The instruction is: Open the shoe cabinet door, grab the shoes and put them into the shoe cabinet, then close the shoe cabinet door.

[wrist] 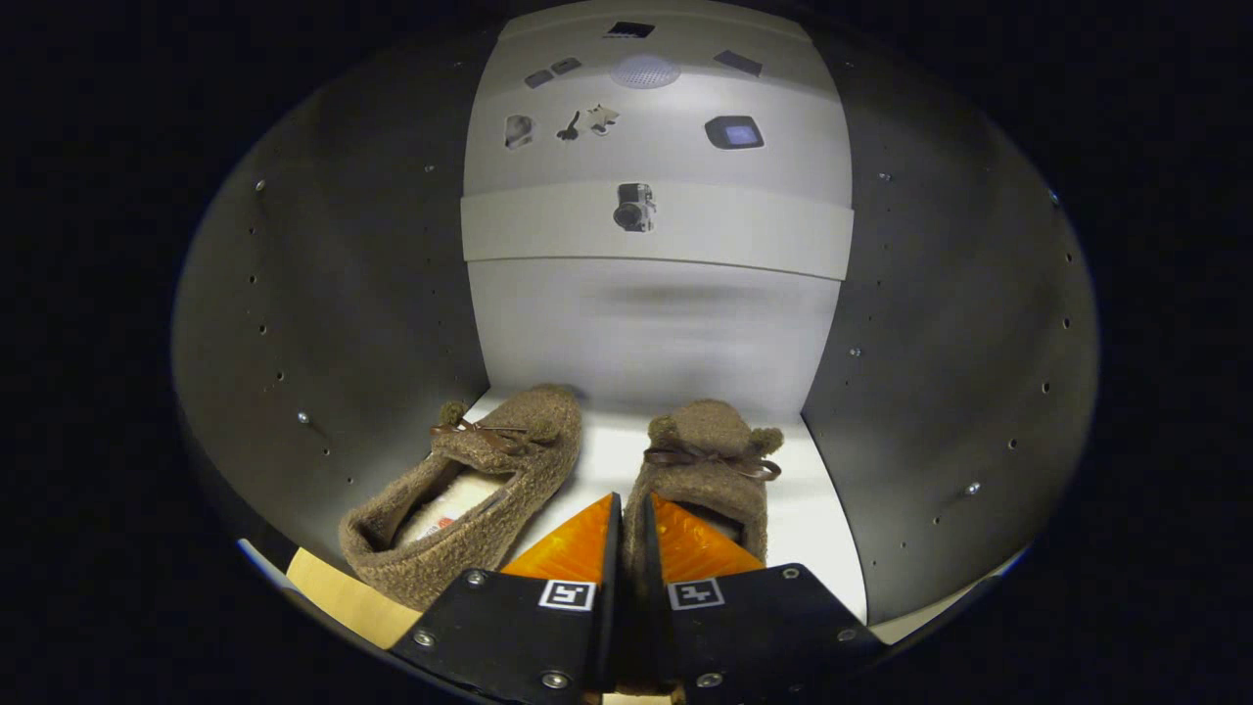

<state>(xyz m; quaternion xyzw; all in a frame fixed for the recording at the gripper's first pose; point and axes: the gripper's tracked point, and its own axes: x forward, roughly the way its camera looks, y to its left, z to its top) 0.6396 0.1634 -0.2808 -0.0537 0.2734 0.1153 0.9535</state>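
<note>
Fuzzy brown right slipper (707, 470) | fingers (578, 548) nearly closed, pinching its heel rim (inside cabinet (323, 323))

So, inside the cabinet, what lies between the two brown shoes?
In the gripper view, a bare strip of white shelf separates the left shoe from the right shoe. Nearer the camera, the tool reaches into that gap, its fingers nearly together, gripping the right shoe's edge.

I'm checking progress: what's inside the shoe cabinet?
Two brown slippers sit on its white shelf; the gripper pinches the right one's collar, hiding its opening.
</note>
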